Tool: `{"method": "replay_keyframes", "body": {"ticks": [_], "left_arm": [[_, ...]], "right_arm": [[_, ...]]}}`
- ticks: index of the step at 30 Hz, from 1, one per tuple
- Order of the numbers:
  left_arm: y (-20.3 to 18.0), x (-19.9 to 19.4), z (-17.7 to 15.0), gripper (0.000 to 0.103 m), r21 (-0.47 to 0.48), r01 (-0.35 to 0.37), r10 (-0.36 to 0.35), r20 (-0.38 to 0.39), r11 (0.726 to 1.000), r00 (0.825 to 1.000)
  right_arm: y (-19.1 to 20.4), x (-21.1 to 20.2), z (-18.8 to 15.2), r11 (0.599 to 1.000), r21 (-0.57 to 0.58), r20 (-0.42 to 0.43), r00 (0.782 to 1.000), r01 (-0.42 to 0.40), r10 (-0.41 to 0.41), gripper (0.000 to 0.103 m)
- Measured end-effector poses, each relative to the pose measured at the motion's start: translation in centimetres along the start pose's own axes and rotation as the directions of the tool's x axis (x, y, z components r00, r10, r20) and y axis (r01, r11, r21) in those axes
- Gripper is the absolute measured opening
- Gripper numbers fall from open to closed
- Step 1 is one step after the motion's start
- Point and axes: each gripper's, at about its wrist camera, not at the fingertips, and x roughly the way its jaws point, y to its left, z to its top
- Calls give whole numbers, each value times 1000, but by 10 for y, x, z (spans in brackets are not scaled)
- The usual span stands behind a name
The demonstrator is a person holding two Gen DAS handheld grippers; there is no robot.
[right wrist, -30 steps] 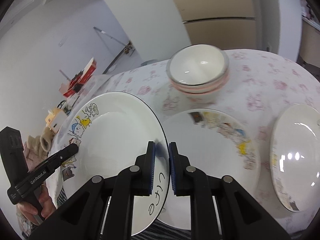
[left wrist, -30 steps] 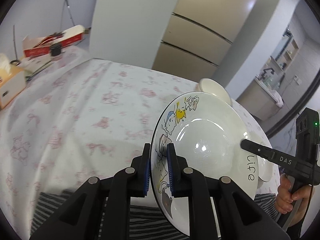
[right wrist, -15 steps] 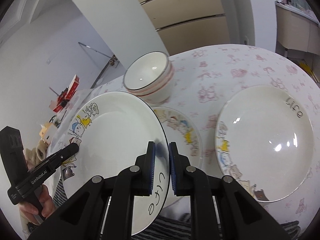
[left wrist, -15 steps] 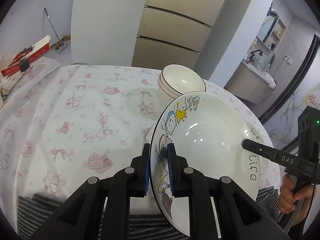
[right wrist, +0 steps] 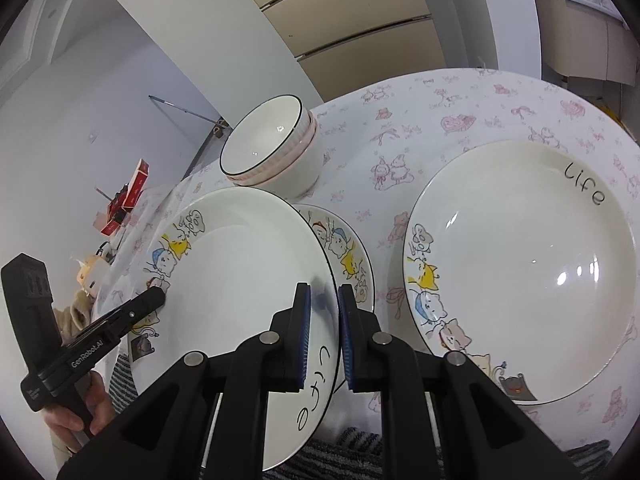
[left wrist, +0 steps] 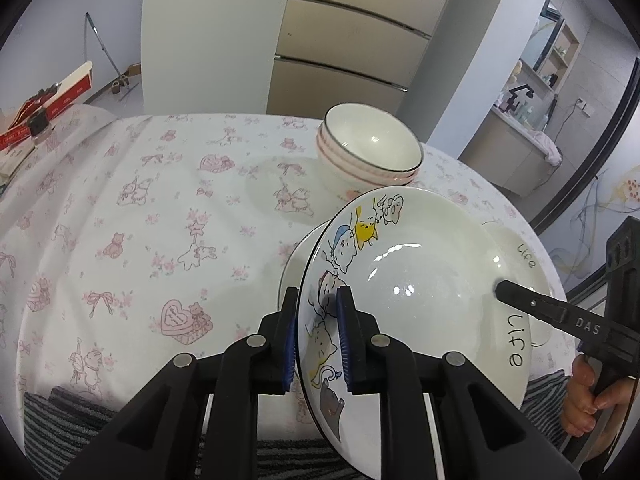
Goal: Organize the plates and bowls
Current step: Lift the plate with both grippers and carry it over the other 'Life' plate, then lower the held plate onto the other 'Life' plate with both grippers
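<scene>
Two handheld grippers carry a cartoon-cat plate (left wrist: 420, 280) above a table draped in a pink-print cloth (left wrist: 160, 208). The left gripper (left wrist: 317, 336) clamps the plate's rim on the side painted with cats, one blue pad on each face, while the right gripper (right wrist: 322, 338) pinches the opposite rim beside the word "Life". The plate is tilted and raised off the cloth, hanging over a smaller cat plate (right wrist: 344, 256) that lies flat beneath it. Just beyond, a stack of white bowls (right wrist: 272, 152) with dark rims and pink bands stands on the cloth. In the right wrist view, a second large cat plate (right wrist: 520, 268), also lettered "Life", rests flat on the table to the right of the smaller plate, near but apart from it. At the table's far left edge sits a red box (left wrist: 52, 96). Beige cabinet fronts (left wrist: 348, 40) rise behind the table, and a person's fingers (left wrist: 584, 396) wrap the right gripper's handle
</scene>
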Motion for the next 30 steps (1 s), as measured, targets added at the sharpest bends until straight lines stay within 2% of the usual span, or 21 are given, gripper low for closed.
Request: {"method": "replay_keyframes", "body": {"ticks": [11,18,27,30], "left_arm": [[12,32,-8,20,-20,3,-5,-72,1000,997],[11,34,-7,21,6,-18,19,-54,1000,998],[3,47,-4,21,101,-91,97,-54,991,994],[1,53,-6,21,123,-95,103,-58,988,993]], "right_arm": [[-5,18,-5,1000,17,-15,1000,20,-20,14],[-7,27,-8,999,9,-20,999,33,-33,14],[-4,33,-11,997,-16,-11,998,69,-70,14],[-1,31,-11,997,-25,0,997,76,-76,14]]}}
